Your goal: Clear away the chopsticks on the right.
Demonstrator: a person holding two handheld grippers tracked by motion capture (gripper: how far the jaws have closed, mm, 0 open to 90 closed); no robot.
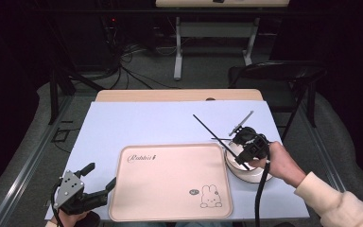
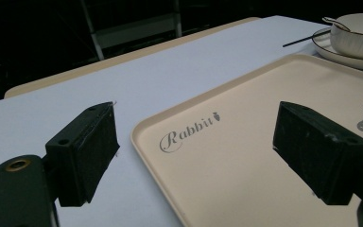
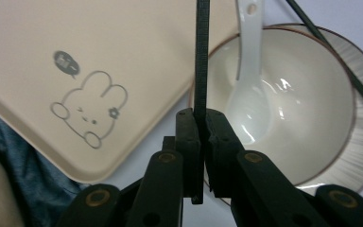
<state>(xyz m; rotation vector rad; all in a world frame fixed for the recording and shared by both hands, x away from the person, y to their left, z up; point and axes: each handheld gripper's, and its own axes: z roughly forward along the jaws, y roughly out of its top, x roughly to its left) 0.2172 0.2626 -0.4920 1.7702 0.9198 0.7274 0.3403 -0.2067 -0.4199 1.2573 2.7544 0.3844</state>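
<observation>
Your right gripper (image 3: 199,137) is clamped on a black chopstick (image 3: 202,56), jaws pressed tight on its lower end, right over the bowl (image 3: 312,118). The chopstick slants up and away past the bowl's rim on the tray (image 1: 170,182) side. A white spoon (image 3: 248,80) lies in the bowl. A second chopstick (image 3: 333,52) rests across the bowl's far rim. Your left gripper (image 1: 97,178) sits at the tray's near left corner, jaws wide apart and holding nothing.
</observation>
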